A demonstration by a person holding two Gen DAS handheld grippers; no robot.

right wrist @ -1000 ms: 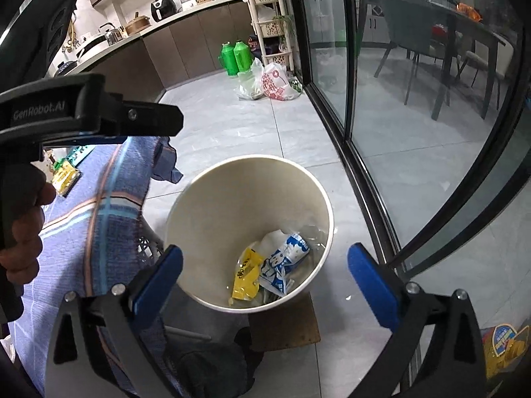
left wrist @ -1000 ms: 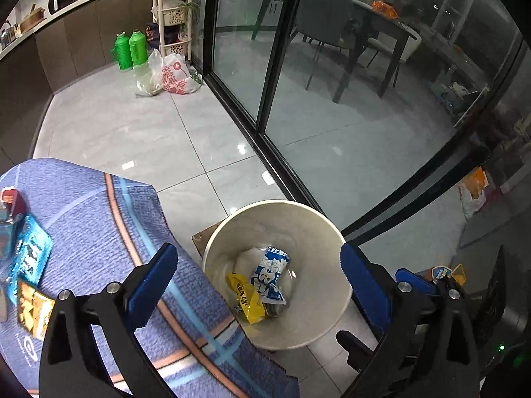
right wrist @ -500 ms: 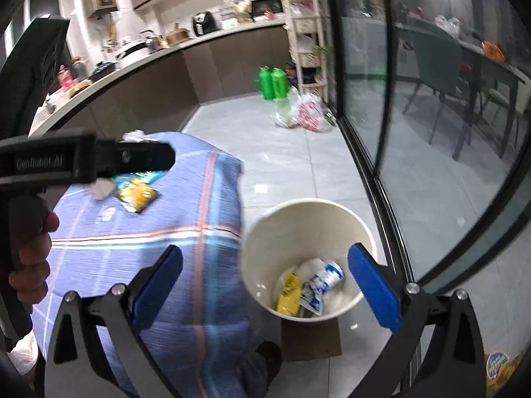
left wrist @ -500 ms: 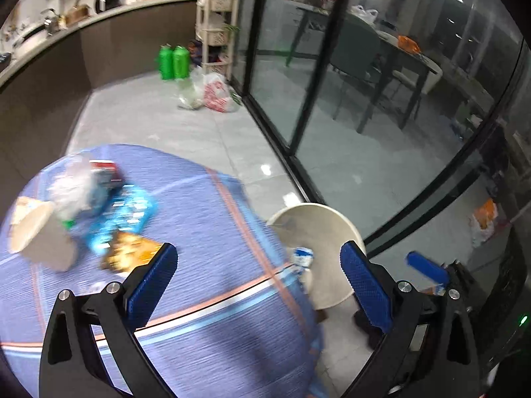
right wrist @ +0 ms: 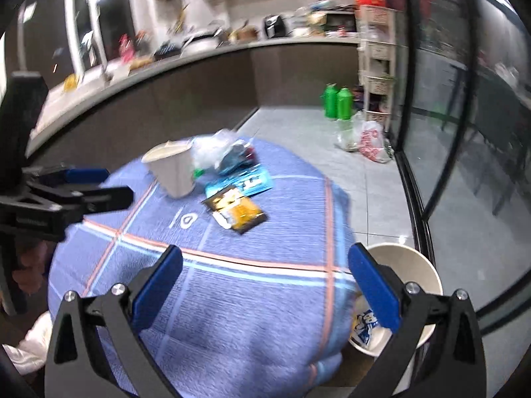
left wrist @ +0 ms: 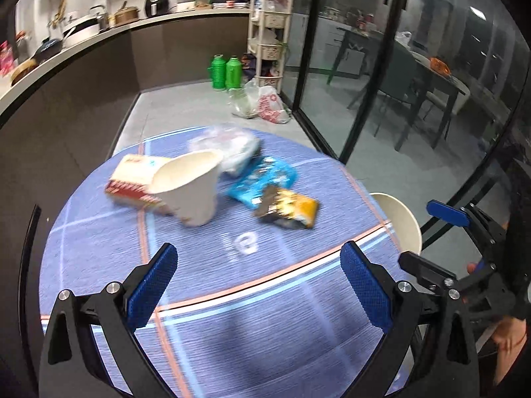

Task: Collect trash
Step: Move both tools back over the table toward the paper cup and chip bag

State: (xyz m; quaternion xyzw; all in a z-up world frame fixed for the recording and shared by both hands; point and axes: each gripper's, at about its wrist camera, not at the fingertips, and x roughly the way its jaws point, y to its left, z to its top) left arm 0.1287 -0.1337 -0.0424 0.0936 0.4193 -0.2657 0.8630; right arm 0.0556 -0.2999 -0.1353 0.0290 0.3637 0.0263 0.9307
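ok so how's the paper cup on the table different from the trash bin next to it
The paper cup stands on the blue tablecloth; the trash bin sits lower, beside the table. The cup looks smaller and narrows toward its base; the bin is wider. The bin holds a blue-and-white wrapper; the cup's inside cannot be seen. Both are cream and open-topped.

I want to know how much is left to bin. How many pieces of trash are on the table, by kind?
Paper cup: 1
Red-and-white carton: 1
Clear plastic bag: 1 crumpled clump, contents unclear
Snack wrappers: 2, blue wrapper and yellow-and-black wrapper
Total: 5
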